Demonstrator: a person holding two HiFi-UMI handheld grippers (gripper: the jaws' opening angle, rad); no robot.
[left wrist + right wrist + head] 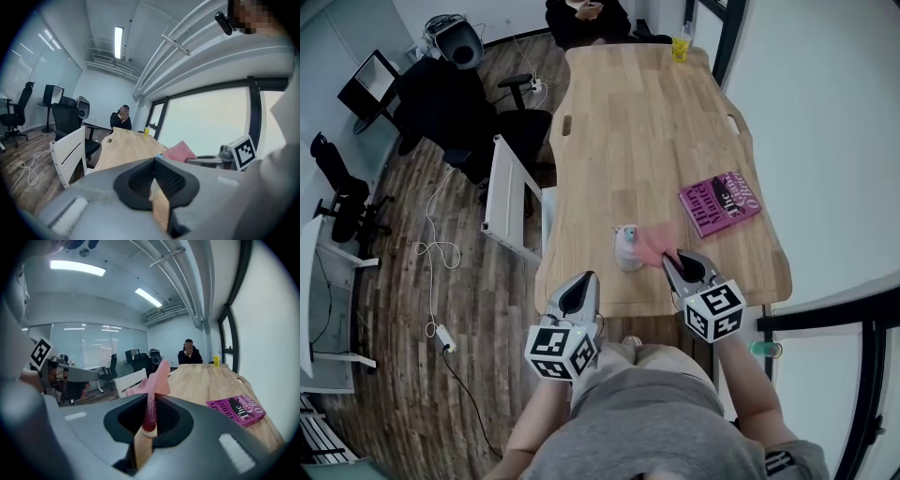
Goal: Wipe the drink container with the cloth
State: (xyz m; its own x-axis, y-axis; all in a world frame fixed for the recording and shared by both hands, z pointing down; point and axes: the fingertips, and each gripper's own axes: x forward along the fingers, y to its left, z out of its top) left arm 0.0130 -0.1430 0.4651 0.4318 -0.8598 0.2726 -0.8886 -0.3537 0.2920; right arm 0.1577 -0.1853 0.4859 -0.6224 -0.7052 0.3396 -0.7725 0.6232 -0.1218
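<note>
Your wooden table (pixel 647 122) carries a pink book (pixel 720 203) and, near its front edge, the drink container (pixel 627 247). Your right gripper (pixel 672 259) clamps the pink cloth (pixel 654 242) just beside the container. Your left gripper (pixel 585 281) hangs off the table's edge, jaws together and empty.

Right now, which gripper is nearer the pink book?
Right. The right gripper, shut on the pink cloth, sits just below-left of the book; the left gripper is farther left, past the drink container.
</note>
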